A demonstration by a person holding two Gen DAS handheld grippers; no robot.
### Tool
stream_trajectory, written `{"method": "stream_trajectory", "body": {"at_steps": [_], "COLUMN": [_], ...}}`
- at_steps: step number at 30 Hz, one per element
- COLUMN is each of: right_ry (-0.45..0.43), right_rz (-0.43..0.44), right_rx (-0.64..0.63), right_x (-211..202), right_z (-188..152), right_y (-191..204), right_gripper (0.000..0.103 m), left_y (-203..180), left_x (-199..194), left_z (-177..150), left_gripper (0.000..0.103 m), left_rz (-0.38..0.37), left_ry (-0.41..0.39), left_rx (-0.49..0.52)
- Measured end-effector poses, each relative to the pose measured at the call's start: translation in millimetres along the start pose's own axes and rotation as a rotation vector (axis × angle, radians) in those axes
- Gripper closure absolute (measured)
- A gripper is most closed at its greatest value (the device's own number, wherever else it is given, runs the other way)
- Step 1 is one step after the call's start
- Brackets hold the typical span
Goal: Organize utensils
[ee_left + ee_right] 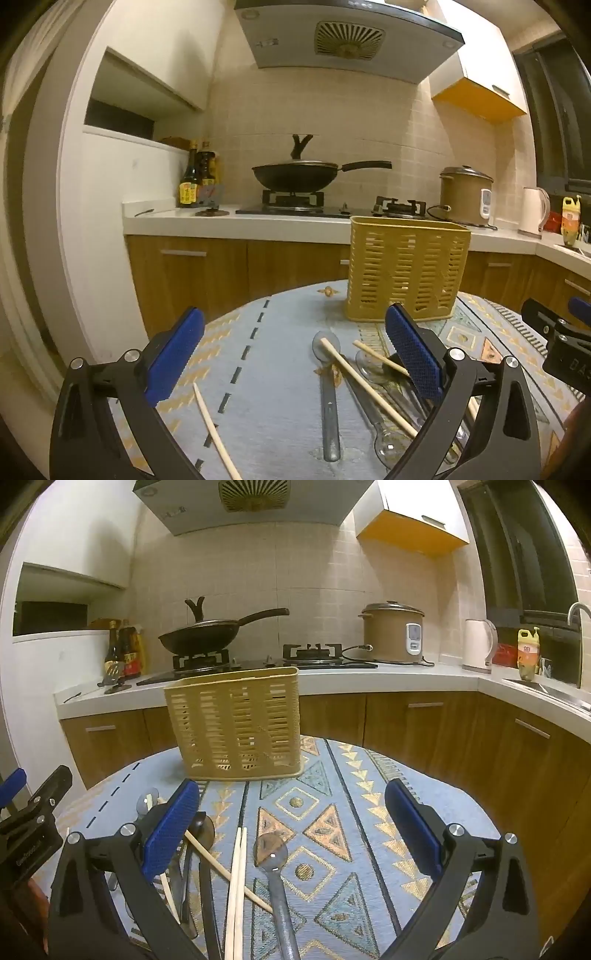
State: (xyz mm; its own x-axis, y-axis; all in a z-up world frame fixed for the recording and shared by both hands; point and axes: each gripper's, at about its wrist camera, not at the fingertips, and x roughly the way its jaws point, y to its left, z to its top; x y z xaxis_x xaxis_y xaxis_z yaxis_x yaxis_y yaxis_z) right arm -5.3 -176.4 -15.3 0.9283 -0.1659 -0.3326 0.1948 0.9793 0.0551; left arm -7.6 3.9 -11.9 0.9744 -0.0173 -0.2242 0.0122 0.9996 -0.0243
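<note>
Both claws hang spread wide and tipped slightly downward over the cloth-covered bench [424, 775], neither one grasping anything. Going from the left, the left claw [295, 354] has a lone chopstick [214, 432] lying on bare cloth under its left finger, apart from the rest, with open cloth between that stick and the bench's curved left edge. Between its fingers lies a clear spoon [327, 391] crossed by a second chopstick [365, 384], and further spoons and sticks tangle under its right finger. The slotted yellow basket [406, 269] stands upright toward the far edge of the bench, well beyond the pile. In the right wrist view the right claw [291, 834] hovers released, its left finger above the same heap of utensils; a pair of chopsticks [236, 893] lies side by side between its fingers, with a dark-handled spoon [275, 878] just to their right. Rightward of that spoon the patterned cloth is bare out to the bench's rounded edge.
</note>
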Motion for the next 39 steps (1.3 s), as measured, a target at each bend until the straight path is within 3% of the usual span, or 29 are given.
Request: {"method": "stream_trajectory", "body": {"at_steps": [39], "right_ry": [0.013], "right_rz": [0.026], "right_rx": [-0.001], "right_x": [-1.3], "right_z": [0.8], "right_y": [-1.5], "right_gripper": [0.008], "left_y": [0.3], "left_x": [6.3], "left_z": [-7.9], "left_gripper": [0.008], "left_rz": [-0.033], "left_ry": [0.011], "left_rx": [-0.012]}}
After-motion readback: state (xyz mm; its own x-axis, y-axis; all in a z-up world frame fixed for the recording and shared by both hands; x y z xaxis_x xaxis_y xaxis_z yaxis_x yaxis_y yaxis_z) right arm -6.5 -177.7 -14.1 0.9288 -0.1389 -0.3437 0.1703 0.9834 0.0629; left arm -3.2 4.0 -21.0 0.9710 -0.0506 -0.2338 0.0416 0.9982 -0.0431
